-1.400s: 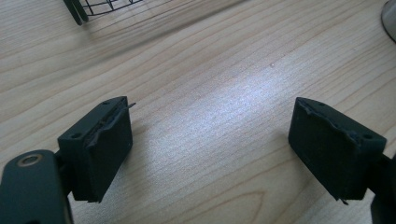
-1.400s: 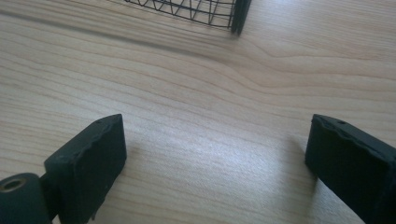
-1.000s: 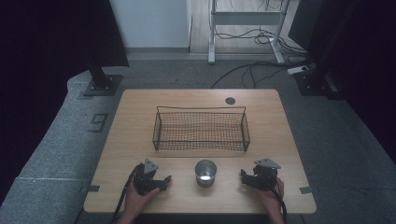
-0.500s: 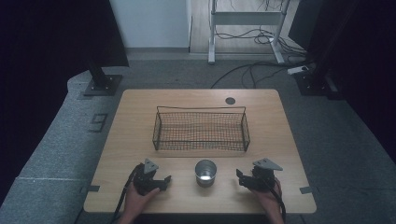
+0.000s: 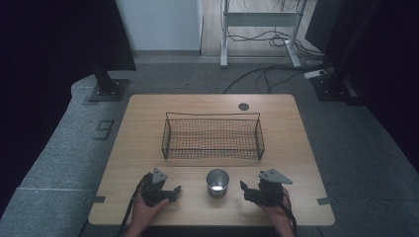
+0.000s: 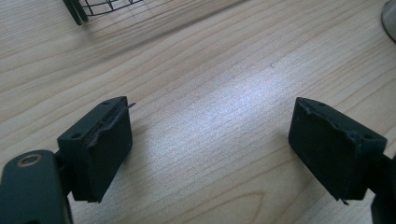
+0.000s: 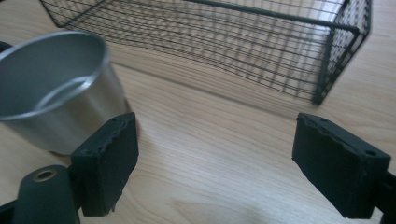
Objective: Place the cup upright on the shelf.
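A light wooden worktop (image 5: 148, 128) stands on a grey carpeted floor (image 5: 59, 163), with a small dark round grommet (image 5: 243, 106) near its far edge. At the middle of the worktop sits a rectangular black wire-mesh basket (image 5: 212, 136), its long side facing the person; nothing can be seen lying in it. Nearer the person, centred in front of the basket and apart from it, a small metal cup (image 5: 217, 182) stands upright with its mouth open upward.

The left gripper (image 5: 170, 191) rests low over the worktop to the left of the cup, held in the person's left hand (image 5: 148, 210). Its jaws are spread wide with only bare wood between them. The right gripper (image 5: 245, 190) sits to the right of the cup, held in the right hand (image 5: 276, 212). Its jaws are also spread wide and grip nothing; in the right gripper view the cup stands just beyond the left jaw, outside the gap.
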`<state>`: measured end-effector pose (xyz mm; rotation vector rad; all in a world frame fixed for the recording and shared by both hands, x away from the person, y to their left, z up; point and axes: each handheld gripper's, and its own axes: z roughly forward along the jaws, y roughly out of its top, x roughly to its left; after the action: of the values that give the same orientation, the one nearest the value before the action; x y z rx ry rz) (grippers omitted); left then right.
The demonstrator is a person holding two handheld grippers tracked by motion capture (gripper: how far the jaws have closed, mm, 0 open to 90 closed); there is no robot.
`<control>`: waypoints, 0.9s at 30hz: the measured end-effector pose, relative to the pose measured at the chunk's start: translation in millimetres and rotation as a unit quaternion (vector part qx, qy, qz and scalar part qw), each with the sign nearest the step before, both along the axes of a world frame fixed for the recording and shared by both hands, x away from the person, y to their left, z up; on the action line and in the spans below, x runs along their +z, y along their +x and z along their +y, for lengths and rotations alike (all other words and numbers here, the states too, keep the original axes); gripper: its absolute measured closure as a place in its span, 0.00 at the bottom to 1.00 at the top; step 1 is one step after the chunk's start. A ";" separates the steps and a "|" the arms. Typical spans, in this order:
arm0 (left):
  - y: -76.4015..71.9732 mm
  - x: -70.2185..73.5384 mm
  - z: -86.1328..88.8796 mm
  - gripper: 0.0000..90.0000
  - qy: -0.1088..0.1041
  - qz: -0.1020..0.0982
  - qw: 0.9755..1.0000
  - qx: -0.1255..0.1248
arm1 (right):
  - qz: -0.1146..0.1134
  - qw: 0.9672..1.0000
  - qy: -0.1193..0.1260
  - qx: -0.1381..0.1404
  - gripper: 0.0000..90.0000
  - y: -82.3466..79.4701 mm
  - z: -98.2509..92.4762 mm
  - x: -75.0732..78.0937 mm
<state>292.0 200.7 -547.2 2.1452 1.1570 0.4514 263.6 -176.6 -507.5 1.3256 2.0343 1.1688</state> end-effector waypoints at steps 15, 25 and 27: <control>0.0 0.0 0.0 0.15 0.000 0.000 1.000 0.000 | -0.023 0.999 0.014 0.045 0.15 -13.6 20.7 18.9; 0.0 0.1 0.0 0.15 0.000 0.000 1.000 0.000 | -0.028 0.997 0.016 0.069 0.15 -17.6 33.4 25.6; 0.0 0.1 0.0 0.15 0.000 0.000 1.000 -0.001 | -0.028 0.997 0.015 0.073 0.15 -17.8 36.3 26.0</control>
<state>292.0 200.7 -547.2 2.1464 1.1559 0.4512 245.7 -140.4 -481.5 1.1620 2.1100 1.2900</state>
